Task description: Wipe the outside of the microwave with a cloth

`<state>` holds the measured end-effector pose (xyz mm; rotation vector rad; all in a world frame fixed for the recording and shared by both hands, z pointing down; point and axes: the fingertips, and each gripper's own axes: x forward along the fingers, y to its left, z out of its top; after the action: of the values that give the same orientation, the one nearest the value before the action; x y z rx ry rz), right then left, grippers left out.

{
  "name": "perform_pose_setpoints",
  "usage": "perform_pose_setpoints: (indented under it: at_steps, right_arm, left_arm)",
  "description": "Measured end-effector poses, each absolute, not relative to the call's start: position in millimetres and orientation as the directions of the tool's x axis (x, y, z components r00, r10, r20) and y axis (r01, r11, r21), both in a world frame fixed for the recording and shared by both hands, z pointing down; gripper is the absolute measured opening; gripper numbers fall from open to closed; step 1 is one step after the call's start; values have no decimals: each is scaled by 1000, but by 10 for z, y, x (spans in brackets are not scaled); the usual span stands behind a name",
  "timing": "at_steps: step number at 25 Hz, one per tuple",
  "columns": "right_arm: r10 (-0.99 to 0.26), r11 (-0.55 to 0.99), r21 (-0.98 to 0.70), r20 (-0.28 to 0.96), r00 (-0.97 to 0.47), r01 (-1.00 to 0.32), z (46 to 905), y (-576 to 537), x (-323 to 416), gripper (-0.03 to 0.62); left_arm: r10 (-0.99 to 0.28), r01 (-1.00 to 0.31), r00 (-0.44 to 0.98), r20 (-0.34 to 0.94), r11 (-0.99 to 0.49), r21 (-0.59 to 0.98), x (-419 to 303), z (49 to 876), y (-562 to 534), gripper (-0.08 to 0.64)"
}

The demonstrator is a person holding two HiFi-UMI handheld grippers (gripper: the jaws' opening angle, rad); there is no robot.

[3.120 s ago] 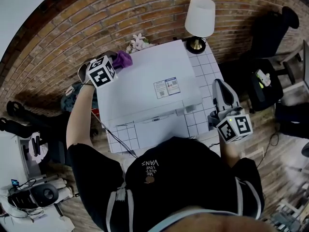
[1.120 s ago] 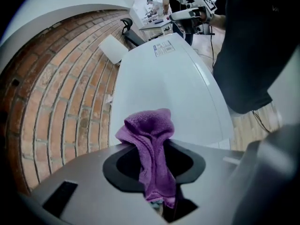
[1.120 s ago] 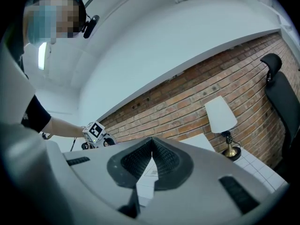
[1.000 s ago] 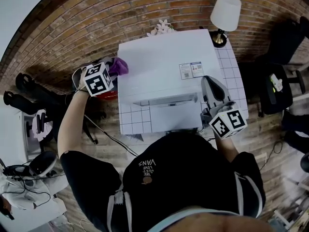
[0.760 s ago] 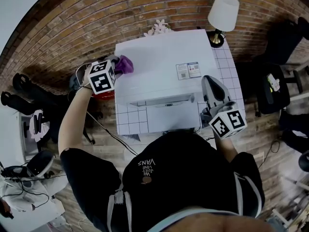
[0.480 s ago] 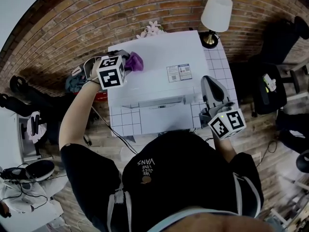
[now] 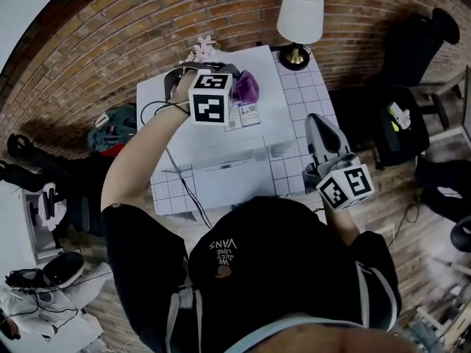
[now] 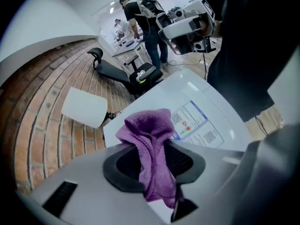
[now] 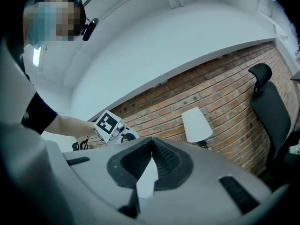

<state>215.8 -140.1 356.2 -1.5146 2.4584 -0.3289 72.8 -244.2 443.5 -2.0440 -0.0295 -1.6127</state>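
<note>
The white microwave (image 7: 213, 134) stands on a tiled table, seen from above in the head view. My left gripper (image 7: 235, 79) is over the microwave's top, shut on a purple cloth (image 7: 247, 87). In the left gripper view the cloth (image 8: 152, 149) hangs bunched between the jaws, above the microwave top (image 8: 206, 102) and its label sticker (image 8: 193, 124). My right gripper (image 7: 318, 122) hovers at the microwave's right side, over the table. Its jaws are shut with nothing in them (image 9: 151, 144).
A white-shaded lamp (image 7: 299, 15) stands at the table's far right corner, beside the brick wall (image 7: 110, 43). Small flowers (image 7: 202, 48) sit behind the microwave. A black office chair (image 7: 401, 123) stands to the right. A cable (image 7: 180, 182) trails down the table's front.
My left gripper has carried the purple cloth rightward across the microwave's top, from its left edge to the label sticker. The right gripper has stayed by the right side.
</note>
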Motion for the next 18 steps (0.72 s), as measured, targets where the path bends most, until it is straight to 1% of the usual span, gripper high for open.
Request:
perform_pose_setpoints:
  at_steps: [6, 11, 14, 18]
  right_arm:
    - [-912, 407, -308, -80, -403, -860, 3581, -1392, 2454, 0]
    - [-920, 389, -307, -75, -385, -869, 3576, -1369, 2567, 0]
    - [-922, 385, -307, -76, -381, -871, 3558, -1353, 2554, 0]
    - [-916, 397, -304, -80, -392, -866, 3517, -1337, 2421, 0]
  left_arm:
    - [-282, 422, 314, 907, -814, -400, 1404, 4439, -2407, 132]
    - [-265, 477, 339, 902, -778, -408, 1773, 4434, -2330, 132]
    - [-237, 470, 370, 898, -786, -401, 1845, 4408, -2272, 132]
    - [-243, 446, 372, 896, -800, -402, 1593, 4375, -2254, 132]
